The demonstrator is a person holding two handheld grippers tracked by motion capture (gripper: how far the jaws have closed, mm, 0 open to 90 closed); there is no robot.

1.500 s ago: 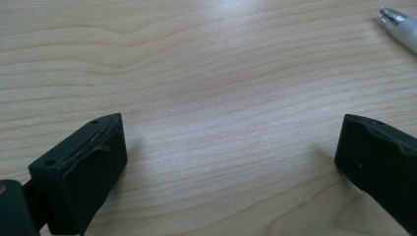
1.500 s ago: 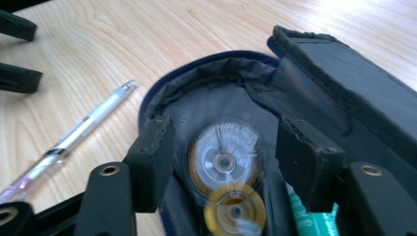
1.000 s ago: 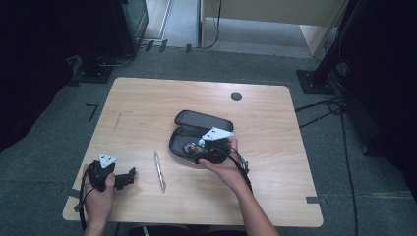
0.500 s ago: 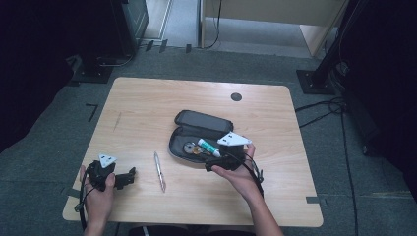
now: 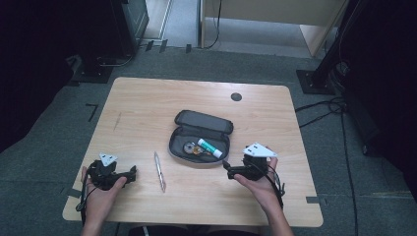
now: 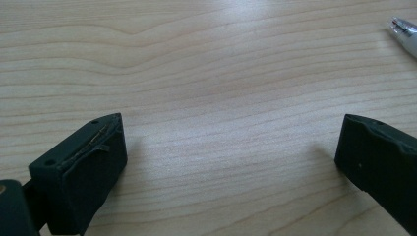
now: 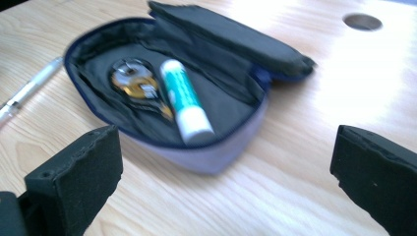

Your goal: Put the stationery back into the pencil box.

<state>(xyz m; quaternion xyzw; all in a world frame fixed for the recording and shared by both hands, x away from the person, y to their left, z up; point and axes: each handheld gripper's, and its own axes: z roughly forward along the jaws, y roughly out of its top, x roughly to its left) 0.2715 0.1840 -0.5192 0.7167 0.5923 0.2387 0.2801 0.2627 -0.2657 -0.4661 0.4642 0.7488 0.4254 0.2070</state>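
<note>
An open dark pencil case (image 5: 184, 145) (image 7: 216, 157) lies mid-table with its lid folded back. Inside it rest a teal and white glue stick (image 5: 210, 148) (image 7: 185, 99) and a round gold and silver item (image 5: 190, 147) (image 7: 134, 83). A silver pen (image 5: 159, 170) (image 7: 29, 87) lies on the wood left of the case. My right gripper (image 5: 227, 168) (image 7: 226, 162) is open and empty, just right of and nearer than the case. Near the front left edge, my left gripper (image 5: 133, 173) (image 6: 231, 147) rests open over bare wood, the pen's tip (image 6: 404, 33) at its upper right.
The wooden table (image 5: 147, 108) has a round cable hole (image 5: 236, 97) (image 7: 362, 21) at the far right. Dark stands and cables sit on the floor beyond the table. Bare wood lies between the pen and the left gripper.
My right gripper has drawn back from the case toward the front right, open and empty. The glue stick now lies in the case. The left gripper stayed put.
</note>
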